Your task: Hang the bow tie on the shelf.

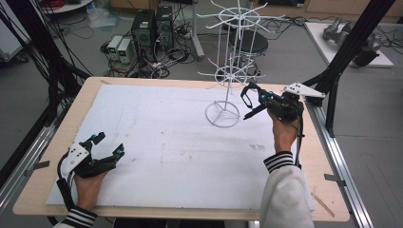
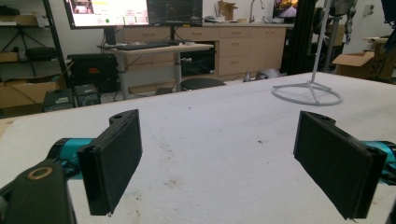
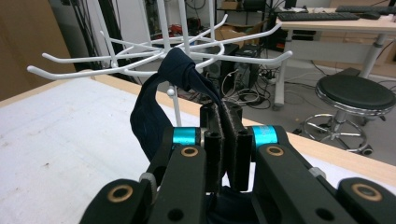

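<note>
Right gripper (image 3: 223, 116) clenched on a dark navy loop of fabric band (image 3: 154, 105), raised at about two o'clock on the white foam-covered table (image 1: 157, 142), just beside the white wire rack with hooked arms (image 1: 227, 73). Held high, probably so the loop can slip over a hook of the lower tier; loop hanging open and close to those arms, contact unclear. Left gripper (image 2: 217, 154) released, jaws wide apart, parked low at eight o'clock, well apart from the rack, seemingly idle.
</note>
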A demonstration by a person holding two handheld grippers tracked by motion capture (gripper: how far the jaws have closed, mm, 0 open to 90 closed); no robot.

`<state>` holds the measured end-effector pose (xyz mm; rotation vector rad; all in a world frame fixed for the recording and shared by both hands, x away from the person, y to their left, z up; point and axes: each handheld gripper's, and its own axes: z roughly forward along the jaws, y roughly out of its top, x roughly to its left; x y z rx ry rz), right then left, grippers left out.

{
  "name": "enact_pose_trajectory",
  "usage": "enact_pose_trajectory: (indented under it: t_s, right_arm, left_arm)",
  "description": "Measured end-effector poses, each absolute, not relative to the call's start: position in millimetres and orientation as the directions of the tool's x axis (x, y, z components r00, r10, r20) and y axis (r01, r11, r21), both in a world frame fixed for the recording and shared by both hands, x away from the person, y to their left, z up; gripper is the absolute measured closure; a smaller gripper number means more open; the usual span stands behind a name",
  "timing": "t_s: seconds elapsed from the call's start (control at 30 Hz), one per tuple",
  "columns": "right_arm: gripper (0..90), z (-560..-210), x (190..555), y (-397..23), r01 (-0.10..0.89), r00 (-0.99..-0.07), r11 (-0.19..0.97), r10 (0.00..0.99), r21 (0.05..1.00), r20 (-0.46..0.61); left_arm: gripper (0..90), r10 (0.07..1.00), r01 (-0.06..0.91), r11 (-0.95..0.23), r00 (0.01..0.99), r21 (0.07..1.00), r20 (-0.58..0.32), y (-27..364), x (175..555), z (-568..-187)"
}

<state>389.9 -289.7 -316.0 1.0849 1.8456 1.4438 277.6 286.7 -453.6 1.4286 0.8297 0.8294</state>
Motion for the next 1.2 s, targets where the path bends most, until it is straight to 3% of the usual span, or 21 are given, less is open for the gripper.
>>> enact_pose_trajectory:
  t_s: [0.47, 0.6, 0.63, 0.67, 0.77, 1.2]
  right_arm:
    - [59.4, -317, 391, -286, 0.264, -0.501, 0.118, 0.865, 0.957, 0.031]
    - [38.7, -315, 386, -283, 0.249, -0.490, 0.145, 0.871, 0.958, -0.005]
    - [38.7, -315, 386, -283, 0.249, -0.490, 0.145, 0.871, 0.958, -0.005]
    - [25.9, -313, 383, -282, 0.245, -0.474, 0.145, 0.881, 0.959, -0.012]
    - [12.4, -311, 378, -280, 0.246, -0.451, 0.181, 0.891, 0.952, -0.053]
    - [9.4, -325, 316, -286, 0.119, -0.502, 0.128, 0.864, 0.985, -0.052]
  left_arm:
    - [15.8, 0.874, 0.009, -0.022, 0.485, 1.000, 0.015, 286, 277, -454]
    - [15.7, 0.875, 0.015, -0.024, 0.484, 1.000, 0.014, 287, 278, -454]
    - [15.7, 0.877, 0.019, -0.024, 0.481, 1.000, 0.012, 286, 278, -453]
    - [15.7, 0.878, 0.018, -0.023, 0.478, 1.000, 0.012, 286, 278, -453]
    - [15.7, 0.878, 0.017, -0.024, 0.478, 1.000, 0.013, 286, 278, -453]
    - [15.7, 0.878, 0.017, -0.029, 0.478, 0.999, 0.017, 286, 278, -453]
